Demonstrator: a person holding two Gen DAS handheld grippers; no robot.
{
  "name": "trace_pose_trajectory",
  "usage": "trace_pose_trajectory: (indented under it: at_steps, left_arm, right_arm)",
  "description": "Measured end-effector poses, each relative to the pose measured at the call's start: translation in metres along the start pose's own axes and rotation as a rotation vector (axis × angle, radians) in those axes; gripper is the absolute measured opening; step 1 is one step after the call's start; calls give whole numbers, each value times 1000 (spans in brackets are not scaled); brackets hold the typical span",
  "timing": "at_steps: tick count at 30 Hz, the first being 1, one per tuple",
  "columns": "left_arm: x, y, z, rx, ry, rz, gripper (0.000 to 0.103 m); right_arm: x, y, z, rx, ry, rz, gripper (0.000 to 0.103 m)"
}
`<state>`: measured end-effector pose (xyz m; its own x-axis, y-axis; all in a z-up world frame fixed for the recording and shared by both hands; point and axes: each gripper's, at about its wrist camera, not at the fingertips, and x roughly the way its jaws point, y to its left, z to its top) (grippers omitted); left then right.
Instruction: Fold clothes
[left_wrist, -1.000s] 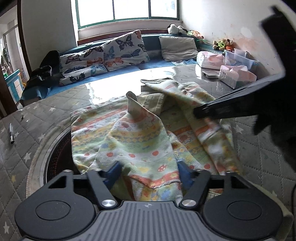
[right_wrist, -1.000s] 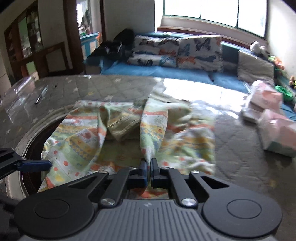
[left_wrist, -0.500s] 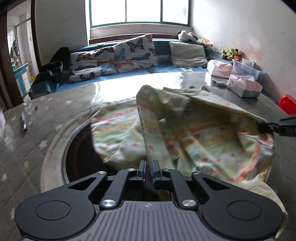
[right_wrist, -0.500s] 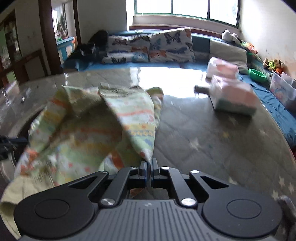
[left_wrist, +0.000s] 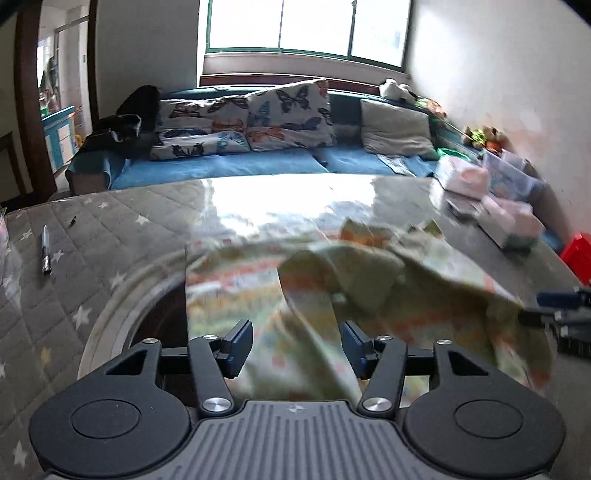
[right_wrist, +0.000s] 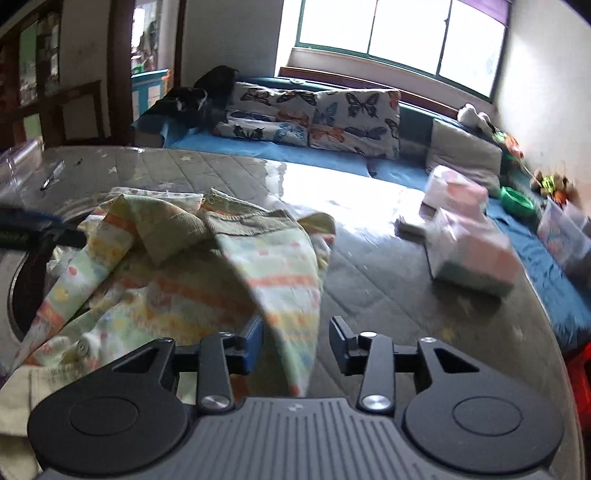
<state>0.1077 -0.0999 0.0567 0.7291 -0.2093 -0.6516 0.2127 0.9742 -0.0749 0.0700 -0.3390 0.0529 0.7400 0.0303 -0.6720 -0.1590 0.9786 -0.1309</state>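
Observation:
A pastel garment with orange stripes and green ribbed cuffs lies crumpled on the grey quilted table, partly over a dark round recess. My left gripper is open, and a fold of the cloth runs loosely between its blue-padded fingers. In the right wrist view the same garment spreads to the left. My right gripper is open too, with a striped flap hanging between its fingers. Each gripper shows in the other's view: the right gripper at the cloth's right edge, the left gripper at the far left.
A pen lies on the table's left side. Pink tissue packs sit on the right part of the table. Behind it runs a blue sofa with butterfly pillows. A red object shows past the right edge.
Both grippers were shut on the garment and held it up half a second ago. Both have opened, and the cloth has dropped into a loose heap on the table.

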Motion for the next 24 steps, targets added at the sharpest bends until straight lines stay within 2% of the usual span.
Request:
trace_pose_trajectory:
  at_steps: [5, 12, 14, 15, 16, 17, 18, 20, 24]
  left_arm:
    - [27, 0, 18, 21, -3, 41, 57]
    - [52, -11, 23, 98, 6, 26, 56]
    - [56, -13, 22, 108, 6, 14, 47]
    - [57, -13, 21, 110, 8, 4, 35]
    - [59, -13, 21, 106, 13, -7, 23]
    - [60, -13, 21, 101, 19, -17, 18]
    - [59, -11, 20, 92, 20, -31, 11]
    - [55, -9, 19, 79, 8, -41, 8]
    - [40, -1, 17, 47, -23, -42, 6]
  right_arm:
    - [23, 17, 13, -88, -10, -16, 43]
    - [52, 36, 21, -174, 8, -26, 43]
    - [56, 41, 20, -196, 7, -37, 37]
    - [54, 38, 20, -185, 3, -39, 31]
    - [52, 35, 19, -171, 0, -41, 19]
    - [49, 32, 18, -158, -4, -43, 14]
    - [47, 29, 18, -144, -7, -45, 13]
    - [43, 23, 16, -118, -14, -50, 10]
    - [34, 11, 14, -64, -29, -58, 8]
